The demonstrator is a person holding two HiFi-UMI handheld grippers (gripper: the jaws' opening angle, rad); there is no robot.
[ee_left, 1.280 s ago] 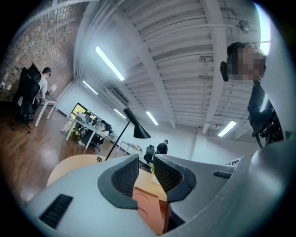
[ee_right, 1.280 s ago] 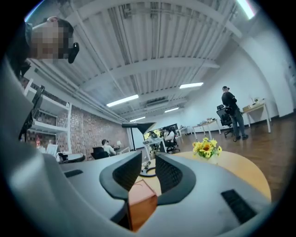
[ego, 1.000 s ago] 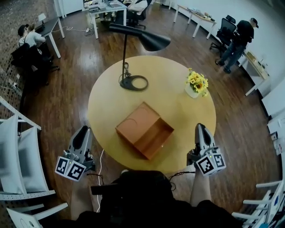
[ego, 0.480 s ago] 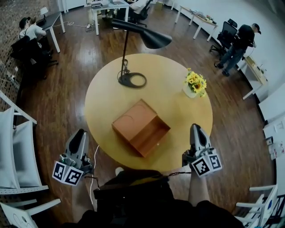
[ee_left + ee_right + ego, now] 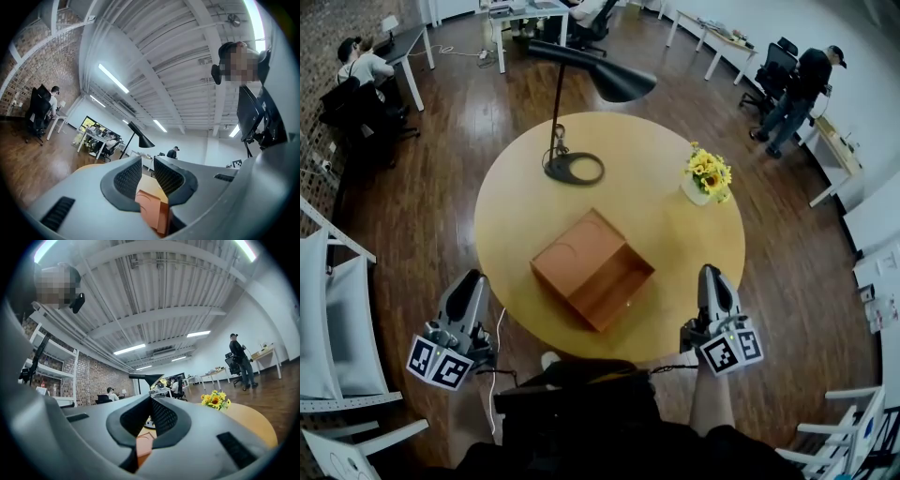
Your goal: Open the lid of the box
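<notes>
**Box ahead of and between both sets of jaws, lid apparently already laid open**

The left gripper (image 5: pixel 472 279) and right gripper (image 5: pixel 710 274) hang just off the near edge of the round desk (image 5: pixel 675 239). Each has its jaws together and nothing clamped in them: the left gripper view shows only a sliver of gap, and the right gripper view shows the pads meeting. The box (image 5: pixel 592 269) lies forward of both, inward from each, and I judge neither gripper clearly nearer. It sits cornerwise, one corner aimed back between the jaws. Its flat lid panel (image 5: pixel 572 251) lies toward the left jaws and its open tray (image 5: pixel 614 283) toward the right. The fold appears to run diagonally from near-left to far-right, so any further move would likely suit the left jaws.
</notes>
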